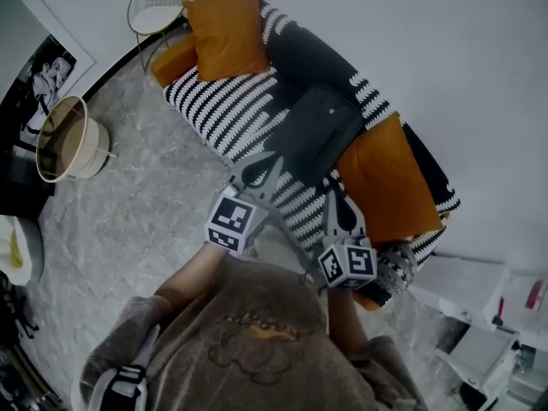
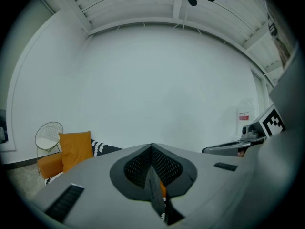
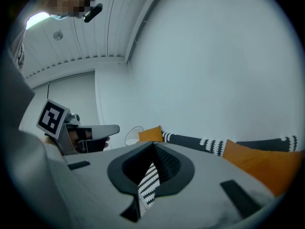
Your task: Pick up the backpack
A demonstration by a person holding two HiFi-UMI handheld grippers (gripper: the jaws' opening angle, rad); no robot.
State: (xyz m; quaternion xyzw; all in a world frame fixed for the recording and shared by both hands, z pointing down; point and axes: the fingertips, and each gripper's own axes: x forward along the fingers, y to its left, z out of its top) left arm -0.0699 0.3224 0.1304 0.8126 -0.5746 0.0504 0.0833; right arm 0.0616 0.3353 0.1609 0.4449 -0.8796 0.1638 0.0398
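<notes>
- Two grippers, both with jaws pressed together and nothing pinched. The left gripper (image 1: 260, 172) and right gripper (image 1: 333, 195) hang at the front edge of the sofa (image 1: 214, 110), tips aimed at the seat.
- The backpack (image 1: 318, 131) is dark grey and lies on the striped seat, mid-sofa, just beyond both sets of tips. Neither gripper appears to touch it.
- Risk: arriving with the jaws together. Shut tips would only prod the bag and shove it toward the backrest. They need to spread before contact.
- Risk: no handle or strap can be made out in the head view. A pinch on a flat panel of a soft bag probably catches only a fold, so the fabric slips out or the bag sags and drops.
- Risk: the orange cushion (image 1: 385, 178) lies against the bag's right side, nearest the right gripper. A careless bite there could take cushion or seat cover along with the bag and drag it.
- Risk: neither gripper view shows the bag. Both look over the sofa at the wall (image 2: 152, 80). Aim rests on the head view alone, so a misjudged reach is plausible.
- Risk: an uneven two-handed lift. One side rising first would tilt the bag and let it slide free.
</notes>
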